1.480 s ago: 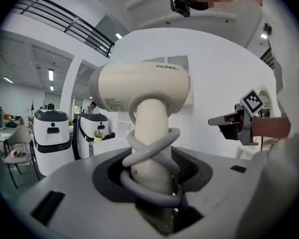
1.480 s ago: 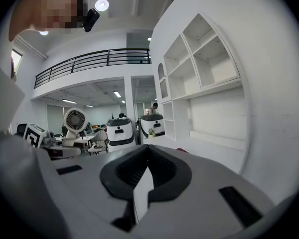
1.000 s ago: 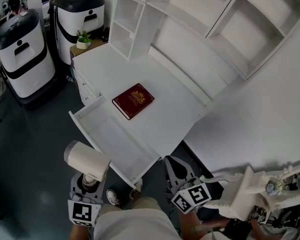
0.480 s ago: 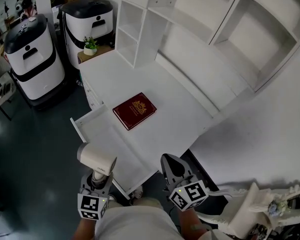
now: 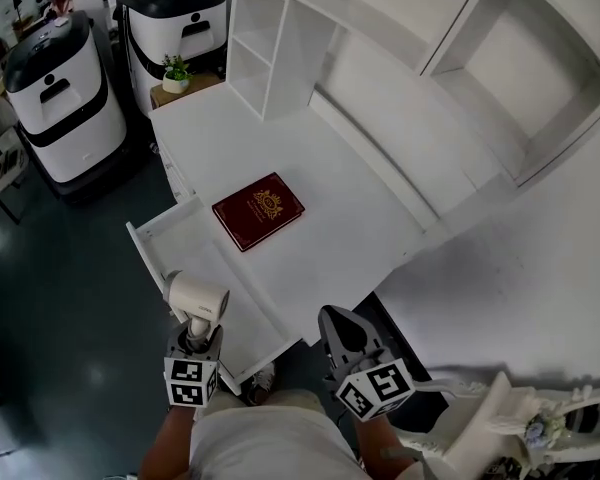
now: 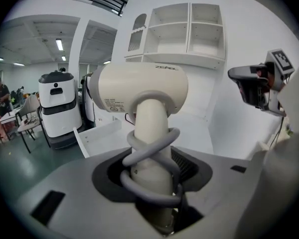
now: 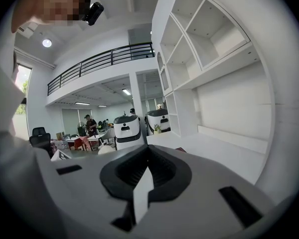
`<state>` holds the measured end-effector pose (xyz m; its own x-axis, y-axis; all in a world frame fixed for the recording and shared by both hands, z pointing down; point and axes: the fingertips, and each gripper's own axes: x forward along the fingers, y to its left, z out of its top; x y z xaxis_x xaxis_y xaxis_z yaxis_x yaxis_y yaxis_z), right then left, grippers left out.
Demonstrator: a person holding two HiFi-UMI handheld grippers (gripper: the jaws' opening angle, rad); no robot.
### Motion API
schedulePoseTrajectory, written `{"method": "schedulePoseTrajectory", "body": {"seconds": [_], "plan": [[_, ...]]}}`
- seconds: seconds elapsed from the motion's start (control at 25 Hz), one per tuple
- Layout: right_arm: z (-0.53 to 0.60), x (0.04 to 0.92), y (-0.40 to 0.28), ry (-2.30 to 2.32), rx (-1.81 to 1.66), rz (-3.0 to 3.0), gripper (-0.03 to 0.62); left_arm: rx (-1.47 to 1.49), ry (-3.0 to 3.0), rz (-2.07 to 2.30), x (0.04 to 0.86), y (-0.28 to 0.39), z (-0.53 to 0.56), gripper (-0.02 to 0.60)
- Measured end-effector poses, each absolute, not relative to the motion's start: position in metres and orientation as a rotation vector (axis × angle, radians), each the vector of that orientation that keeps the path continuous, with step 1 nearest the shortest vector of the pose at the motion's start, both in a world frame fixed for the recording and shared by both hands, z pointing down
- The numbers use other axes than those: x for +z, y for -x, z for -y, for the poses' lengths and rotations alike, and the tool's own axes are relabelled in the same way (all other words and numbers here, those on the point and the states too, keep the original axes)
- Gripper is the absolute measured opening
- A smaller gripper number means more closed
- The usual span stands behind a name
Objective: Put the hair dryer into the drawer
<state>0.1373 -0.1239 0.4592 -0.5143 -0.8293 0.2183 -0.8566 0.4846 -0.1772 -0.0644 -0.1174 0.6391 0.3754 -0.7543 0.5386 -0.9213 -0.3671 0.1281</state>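
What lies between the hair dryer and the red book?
In the head view, only the bare floor of the open drawer and the front edge of the desk separate the hair dryer from the red book.

The left hand-held gripper (image 5: 194, 334) and the right hand-held gripper (image 5: 332, 318) share a matte grey shell with a dark oval recess around the jaws and small black rectangular slots on top. Each carries a cube of black-and-white square markers, left (image 5: 188, 383) and right (image 5: 376, 389). The person wears a pale beige shirt (image 5: 265, 446) and a white shoe (image 5: 260, 377).
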Motion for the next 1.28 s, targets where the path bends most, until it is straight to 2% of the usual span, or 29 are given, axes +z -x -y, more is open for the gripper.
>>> {"method": "schedulePoseTrajectory", "body": {"seconds": [0.52, 1.28], "plan": [[0.128, 0.476, -0.154, -1.456, 0.429, 2.592, 0.009, 0.697, -1.991, 1.416, 0.734, 0.053, 0.140, 0.212], [0.144, 0.493, -0.176, -1.489, 0.483, 2.519, 0.009, 0.725, -1.756, 1.357, 0.807, 0.030, 0.178, 0.213]]}}
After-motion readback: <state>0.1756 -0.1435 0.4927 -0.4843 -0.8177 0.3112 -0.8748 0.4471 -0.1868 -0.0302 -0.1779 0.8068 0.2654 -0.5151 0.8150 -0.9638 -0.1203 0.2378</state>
